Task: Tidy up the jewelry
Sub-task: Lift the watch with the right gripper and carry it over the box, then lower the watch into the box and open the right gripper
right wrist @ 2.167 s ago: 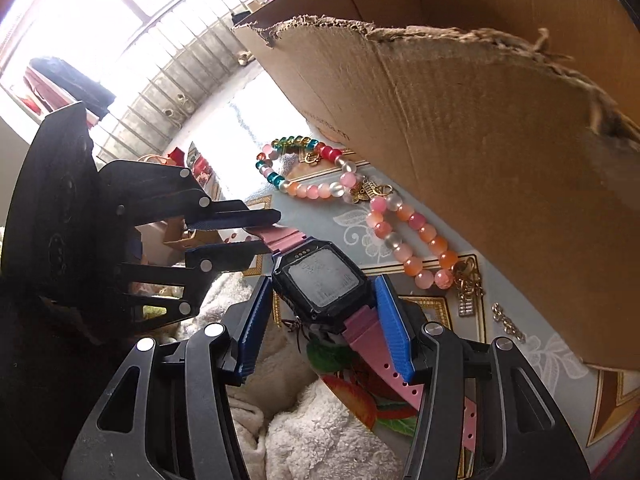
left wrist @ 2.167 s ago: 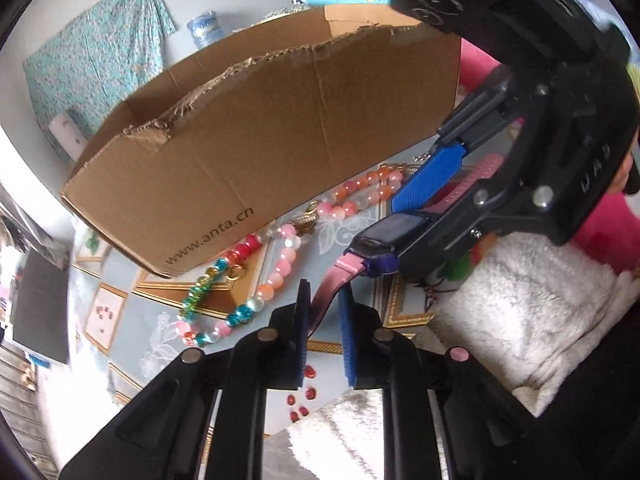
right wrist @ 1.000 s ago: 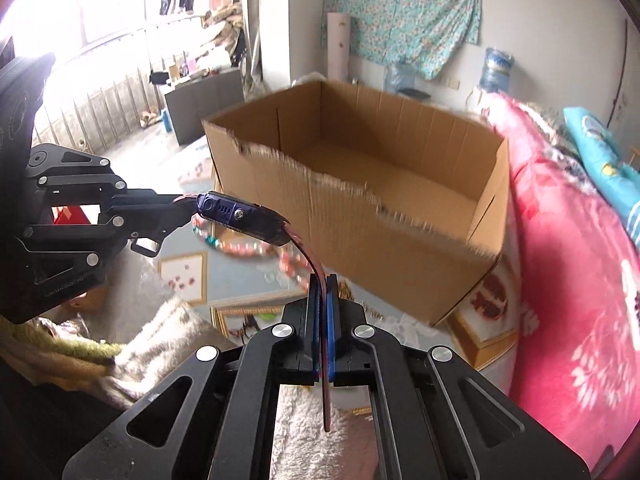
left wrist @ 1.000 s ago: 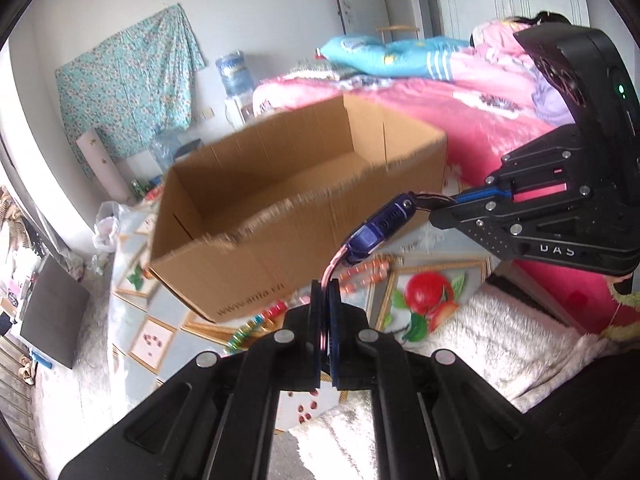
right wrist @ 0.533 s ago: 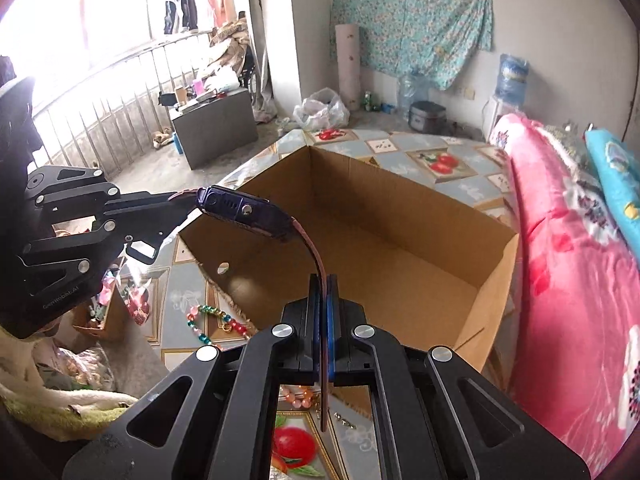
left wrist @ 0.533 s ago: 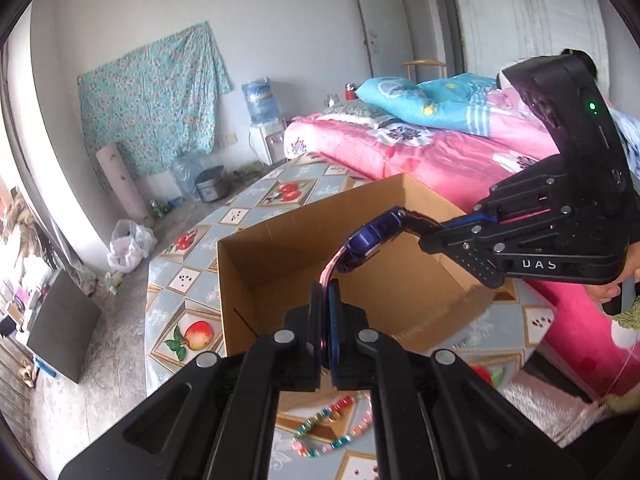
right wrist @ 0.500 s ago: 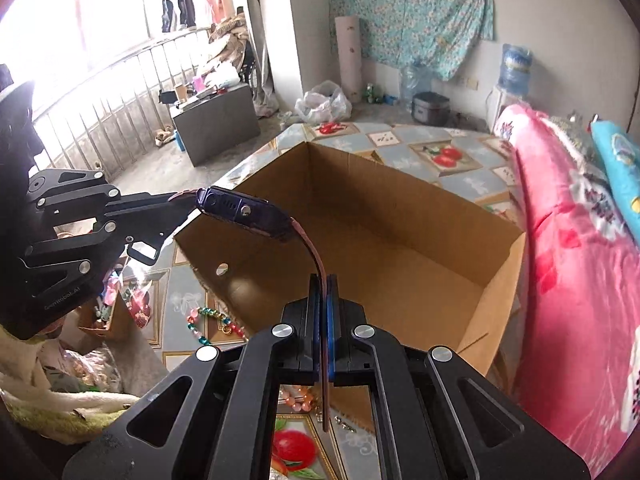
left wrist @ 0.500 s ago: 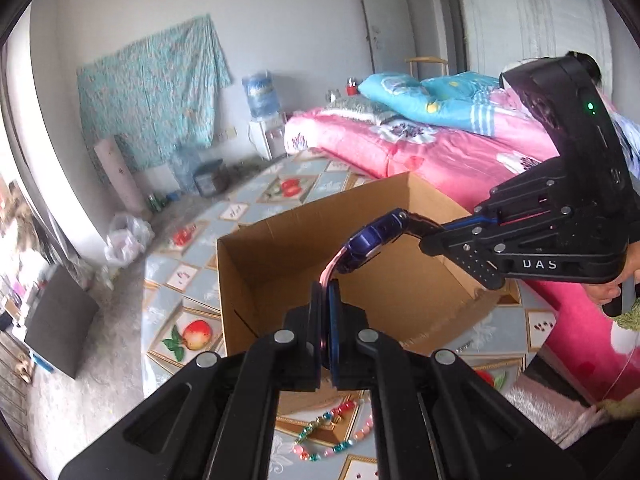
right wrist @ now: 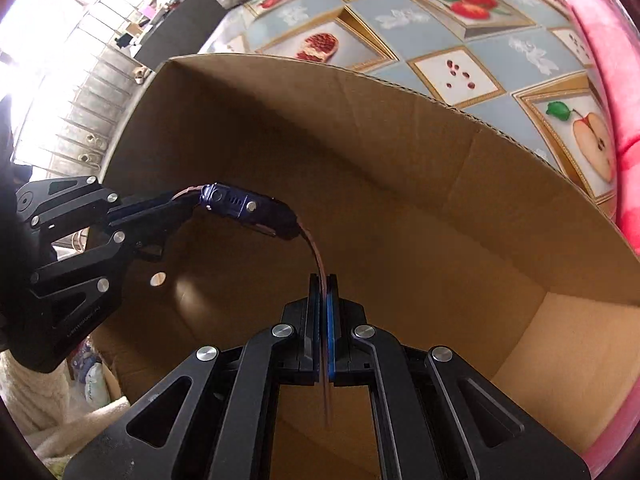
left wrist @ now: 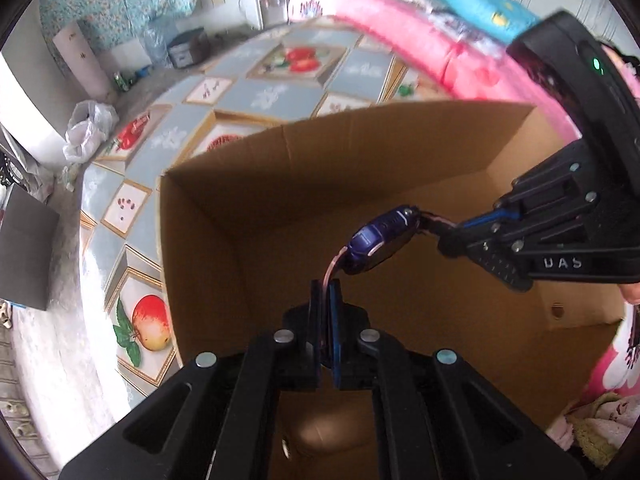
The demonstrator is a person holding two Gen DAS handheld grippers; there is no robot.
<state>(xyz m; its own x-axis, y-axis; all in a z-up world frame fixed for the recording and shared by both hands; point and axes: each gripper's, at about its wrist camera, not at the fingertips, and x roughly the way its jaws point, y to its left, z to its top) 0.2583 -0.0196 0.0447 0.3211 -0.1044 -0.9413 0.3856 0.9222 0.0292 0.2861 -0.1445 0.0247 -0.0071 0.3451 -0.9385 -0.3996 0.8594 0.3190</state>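
Item: watch (left wrist: 380, 236), purple case, pink strap, which I hold stretched between both grippers over the open box (left wrist: 400, 152).
Left gripper (left wrist: 325, 292): jaws opening a little, strap end between them.
Right gripper (right wrist: 323, 284): jaws closed on the other strap end.
Under the box: fruit-patterned floor (left wrist: 132, 236).
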